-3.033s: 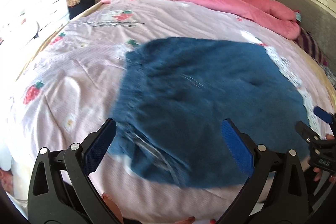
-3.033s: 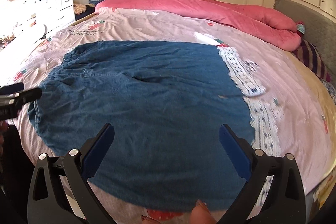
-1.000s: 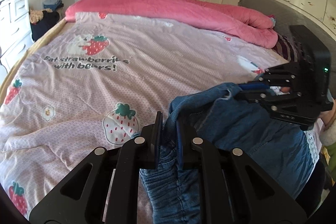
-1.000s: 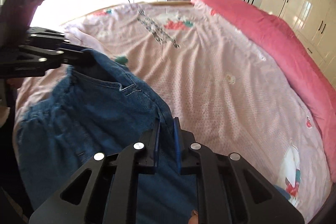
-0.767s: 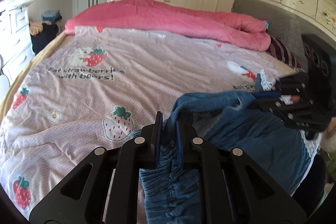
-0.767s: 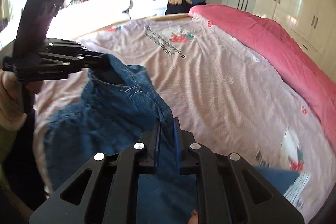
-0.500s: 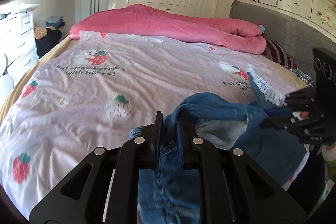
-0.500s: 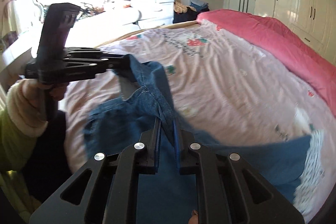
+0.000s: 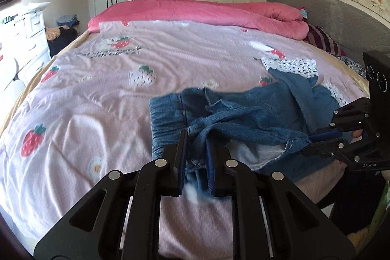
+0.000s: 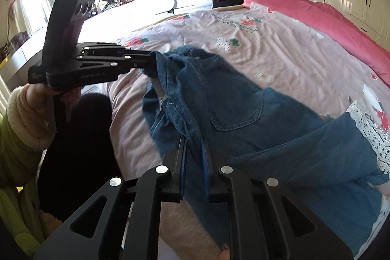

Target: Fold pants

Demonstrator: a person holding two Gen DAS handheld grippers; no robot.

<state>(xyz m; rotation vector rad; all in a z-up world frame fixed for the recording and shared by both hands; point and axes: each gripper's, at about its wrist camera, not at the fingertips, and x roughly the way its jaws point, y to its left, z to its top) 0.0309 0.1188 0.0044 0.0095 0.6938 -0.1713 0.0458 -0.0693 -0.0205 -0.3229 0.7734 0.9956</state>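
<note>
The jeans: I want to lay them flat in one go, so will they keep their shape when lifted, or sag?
Probably sag: the jeans droop between the left gripper and right gripper, both shut on the fabric. The lace hem trails on the bed, so the legs will likely drag. Denim looks thick enough not to slip.
</note>
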